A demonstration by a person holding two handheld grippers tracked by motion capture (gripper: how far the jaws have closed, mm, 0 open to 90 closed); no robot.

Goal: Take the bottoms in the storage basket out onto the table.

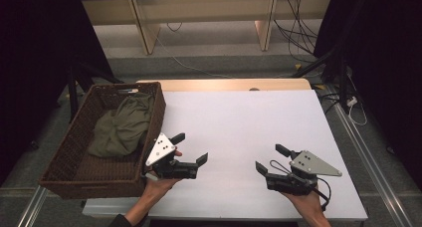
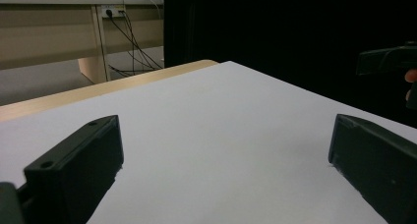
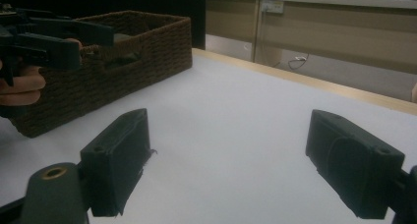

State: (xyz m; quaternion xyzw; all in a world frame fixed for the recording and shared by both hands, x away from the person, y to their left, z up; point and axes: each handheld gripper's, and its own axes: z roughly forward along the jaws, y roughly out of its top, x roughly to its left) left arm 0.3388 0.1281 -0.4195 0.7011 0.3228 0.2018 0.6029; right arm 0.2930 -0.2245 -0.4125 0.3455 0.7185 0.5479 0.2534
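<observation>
Wicker basket [image 1: 79, 137] holding olive cloth [image 1: 122, 125], left tongs [image 1: 190, 148] beside it, right tongs [image 1: 272, 158], both wide.

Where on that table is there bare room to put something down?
The white tabletop is bare from the wicker basket across to its right edge, including between the left tool and right tool. The basket is crowded with an olive cloth.

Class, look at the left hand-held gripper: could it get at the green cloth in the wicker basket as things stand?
Probably yes. The left hand-held gripper is open beside the basket, whose top is uncovered, and the green cloth lies exposed inside; only the basket wall needs clearing.
</observation>
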